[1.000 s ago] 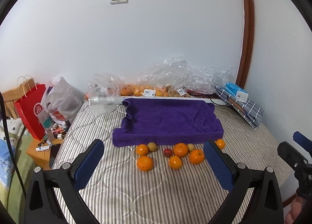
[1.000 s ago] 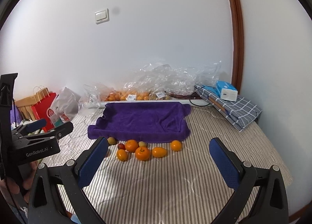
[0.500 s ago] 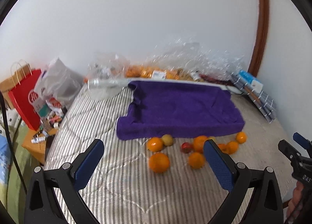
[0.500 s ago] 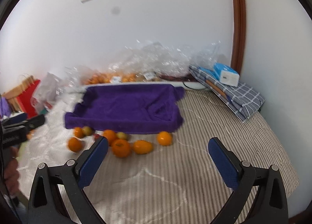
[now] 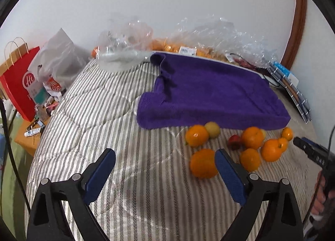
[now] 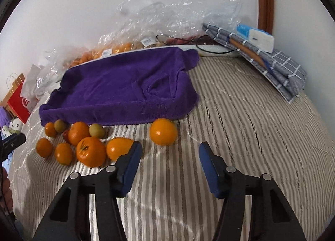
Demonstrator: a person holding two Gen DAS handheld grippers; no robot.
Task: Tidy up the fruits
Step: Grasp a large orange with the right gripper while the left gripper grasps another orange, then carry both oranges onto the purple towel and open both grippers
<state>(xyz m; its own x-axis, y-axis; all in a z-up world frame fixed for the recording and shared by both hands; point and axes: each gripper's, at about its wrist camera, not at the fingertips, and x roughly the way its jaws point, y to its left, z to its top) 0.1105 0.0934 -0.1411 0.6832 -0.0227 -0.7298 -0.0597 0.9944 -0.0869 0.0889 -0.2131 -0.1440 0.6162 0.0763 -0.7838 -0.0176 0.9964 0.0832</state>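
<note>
Several oranges, two yellow-green fruits and a small red fruit lie on the striped bed in front of a purple towel-covered tray [image 5: 209, 92] [image 6: 125, 86]. In the left wrist view my left gripper [image 5: 165, 167] is open and empty; its right finger sits beside a large orange [image 5: 203, 163]. More fruit [image 5: 253, 137] lies to the right. In the right wrist view my right gripper [image 6: 170, 157] is open and empty, just short of a lone orange [image 6: 163, 131]. The cluster [image 6: 91, 151] lies to its left.
Clear plastic bags of fruit [image 5: 184, 49] [image 6: 146, 37] line the wall behind the tray. A folded checked cloth with a blue-white box [image 6: 261, 52] lies at the right. A red paper bag [image 5: 18, 86] and a grey bag stand off the bed's left edge.
Both grippers have moved forward and down toward the fruit. The fruit now looks larger and nearer in both views. Both stay open.
</note>
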